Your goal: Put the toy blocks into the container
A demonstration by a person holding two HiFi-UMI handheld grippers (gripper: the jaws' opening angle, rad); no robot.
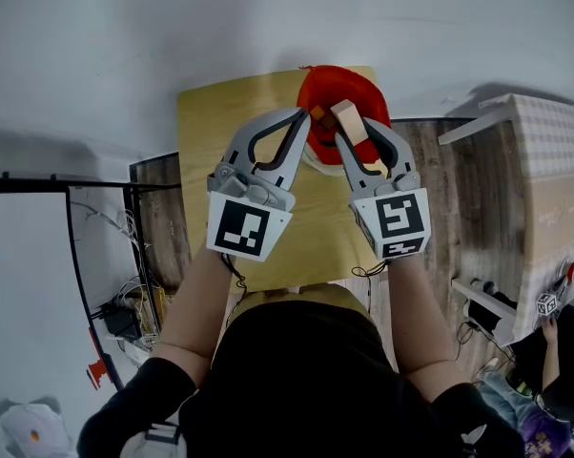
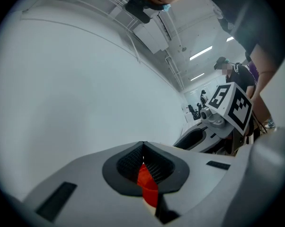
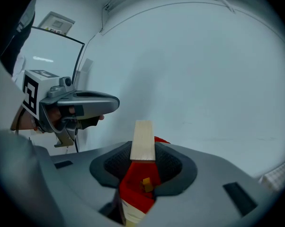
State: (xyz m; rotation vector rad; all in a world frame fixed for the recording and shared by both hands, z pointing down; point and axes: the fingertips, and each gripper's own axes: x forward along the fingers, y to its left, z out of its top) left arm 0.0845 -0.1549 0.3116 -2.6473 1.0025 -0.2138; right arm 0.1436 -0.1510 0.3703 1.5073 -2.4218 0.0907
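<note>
A red container (image 1: 337, 86) stands at the far edge of a small wooden table (image 1: 215, 132). My right gripper (image 1: 352, 130) hovers over its near rim, shut on a pale wooden block (image 1: 348, 119) that sticks up between the pads (image 3: 143, 142). Below that block the right gripper view shows the red container (image 3: 138, 186) with a small yellow block (image 3: 146, 184) inside. My left gripper (image 1: 304, 117) is beside it to the left, tips together at the container's left rim and holding nothing. Through its lower gap I see the red container (image 2: 147, 186).
A white wall runs behind the table. Wood floor lies on both sides. A table with a checked cloth (image 1: 549, 132) stands to the right, with a person (image 1: 554, 389) seated below it. Cables and a black frame (image 1: 125, 284) are at the left.
</note>
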